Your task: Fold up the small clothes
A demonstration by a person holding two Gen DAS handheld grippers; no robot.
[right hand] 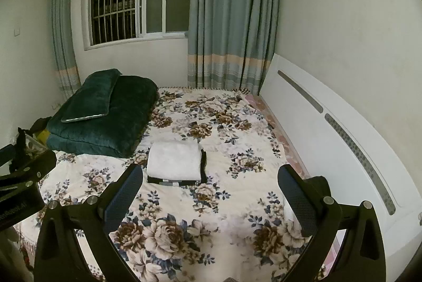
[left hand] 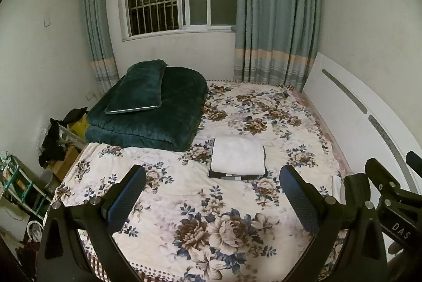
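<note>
Nearest the lens, the left gripper (left hand: pixel 212 176) hung above the floral bedsheet (left hand: pixel 184 202), fingers spread wide with nothing between them. The right gripper (right hand: pixel 211 176) sat the same way, jaws apart and empty, held just beside the left one; part of each rig showed at the edge of the other's view. Both were raised off the bed, probably a neutral hover between steps.

The task's clothes lay mid-bed, ahead of both grippers and untouched: a white folded garment (left hand: pixel 237 155) stacked squarely on a dark folded piece (left hand: pixel 237 175) with a checkered edge peeking out at the near side. Stacking looked deliberate, keeping finished items in one tidy pile and leaving the near bed open as a work area. Judged from this, folding was done for these two.

A dark green quilt (left hand: pixel 147 113), folded, with a matching pillow (left hand: pixel 139 86) on top, sat at the far left corner, out of the way. White headboard (left hand: pixel 356 110) ran along the right. No unfolded garment was visible on the bed.
</note>
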